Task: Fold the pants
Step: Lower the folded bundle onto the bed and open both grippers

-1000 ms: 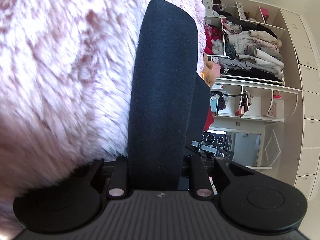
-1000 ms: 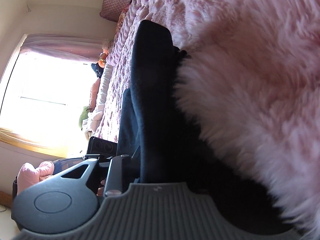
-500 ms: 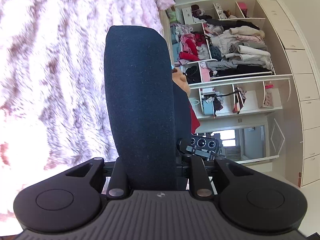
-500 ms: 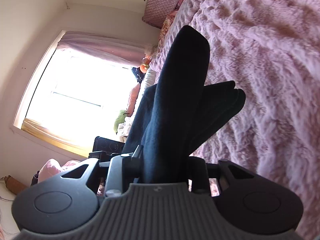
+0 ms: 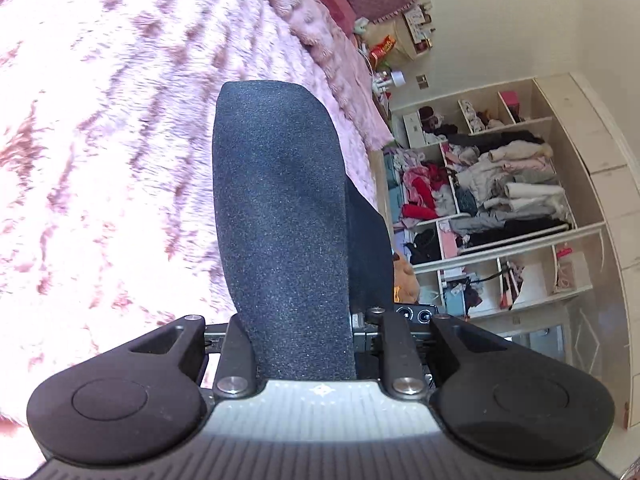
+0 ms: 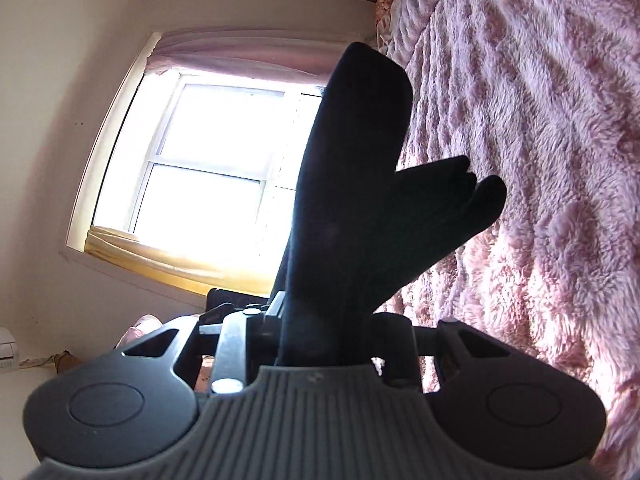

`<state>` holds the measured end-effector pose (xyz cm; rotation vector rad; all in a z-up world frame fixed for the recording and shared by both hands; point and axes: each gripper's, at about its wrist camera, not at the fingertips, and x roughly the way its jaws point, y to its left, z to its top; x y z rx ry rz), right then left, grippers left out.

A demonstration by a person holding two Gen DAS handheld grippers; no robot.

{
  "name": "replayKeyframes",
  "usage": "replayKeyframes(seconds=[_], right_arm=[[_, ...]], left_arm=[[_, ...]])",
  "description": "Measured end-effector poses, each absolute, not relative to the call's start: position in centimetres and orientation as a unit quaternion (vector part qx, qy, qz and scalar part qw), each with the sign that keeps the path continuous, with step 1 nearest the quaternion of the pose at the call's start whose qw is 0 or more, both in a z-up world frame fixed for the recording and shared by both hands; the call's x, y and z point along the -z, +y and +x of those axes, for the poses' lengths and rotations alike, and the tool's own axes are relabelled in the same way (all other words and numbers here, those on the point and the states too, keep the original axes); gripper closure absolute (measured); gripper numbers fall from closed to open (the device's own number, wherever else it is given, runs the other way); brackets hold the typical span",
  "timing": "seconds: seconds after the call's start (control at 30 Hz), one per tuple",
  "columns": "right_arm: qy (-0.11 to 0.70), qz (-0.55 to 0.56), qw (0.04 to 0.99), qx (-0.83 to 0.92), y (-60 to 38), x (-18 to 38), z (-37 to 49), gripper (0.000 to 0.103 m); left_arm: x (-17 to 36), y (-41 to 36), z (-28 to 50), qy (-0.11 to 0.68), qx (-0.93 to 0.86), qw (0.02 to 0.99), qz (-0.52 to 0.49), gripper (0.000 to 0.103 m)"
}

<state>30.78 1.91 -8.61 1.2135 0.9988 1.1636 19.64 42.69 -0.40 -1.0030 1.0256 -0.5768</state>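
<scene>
Pants (image 5: 280,220) sit clamped between the fingers of our left gripper (image 5: 316,344) and our right gripper (image 6: 316,340), dark folds bulging beyond both; we should hold both edges level and taut, then lower them flat on the pink bed (image 6: 540,140) ahead

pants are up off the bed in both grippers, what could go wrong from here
1. In the right wrist view, loose folds of the pants splay sideways from the right gripper, so layers may land uneven.
2. The fluffy pink blanket could drag the fabric as the left gripper lowers it, causing wrinkles.
</scene>
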Motion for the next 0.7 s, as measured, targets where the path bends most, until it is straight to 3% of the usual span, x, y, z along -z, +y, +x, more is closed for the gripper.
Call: replayKeyframes(seconds=[0.1, 0.13, 0.23, 0.27, 0.33, 0.4, 0.43, 0.47, 0.6, 0.7], right_arm=[[0.443, 0.52, 0.546, -0.485, 6.2, 11.7, 31.6, 0.075], [0.449, 0.516, 0.544, -0.486, 7.3, 12.9, 32.0, 0.068], [0.499, 0.489, 0.52, -0.491, 9.4, 18.1, 32.6, 0.028], [0.537, 0.478, 0.507, -0.475, 9.4, 21.0, 32.4, 0.037], [0.537, 0.504, 0.481, -0.476, 7.5, 24.7, 31.6, 0.069], [0.512, 0.518, 0.456, -0.512, 5.9, 24.3, 31.0, 0.042], [0.508, 0.517, 0.452, -0.52, 5.4, 23.8, 30.9, 0.028], [0.513, 0.512, 0.459, -0.515, 4.8, 23.4, 30.7, 0.027], [0.529, 0.509, 0.474, -0.487, 2.5, 22.7, 30.6, 0.027], [0.527, 0.498, 0.508, -0.464, -1.5, 20.7, 29.3, 0.027]], left_arm=[[5.6, 46.6, 19.4, 0.44, 0.242, 0.693, -0.518, 0.077], [7.4, 47.5, 19.3, 0.434, 0.24, 0.689, -0.529, 0.075], [14.9, 50.9, 18.1, 0.432, 0.195, 0.687, -0.551, 0.054], [17.3, 51.9, 17.2, 0.432, 0.17, 0.687, -0.559, 0.055], [22.3, 53.6, 14.8, 0.368, 0.215, 0.656, -0.623, 0.064], [22.3, 54.5, 13.2, 0.314, 0.247, 0.676, -0.619, 0.058], [21.9, 54.4, 13.1, 0.313, 0.253, 0.681, -0.613, 0.048], [21.4, 54.5, 13.3, 0.315, 0.253, 0.683, -0.609, 0.041], [18.9, 54.6, 13.3, 0.342, 0.195, 0.697, -0.6, 0.037], [14.4, 54.3, 11.5, 0.325, 0.084, 0.777, -0.533, 0.036]])
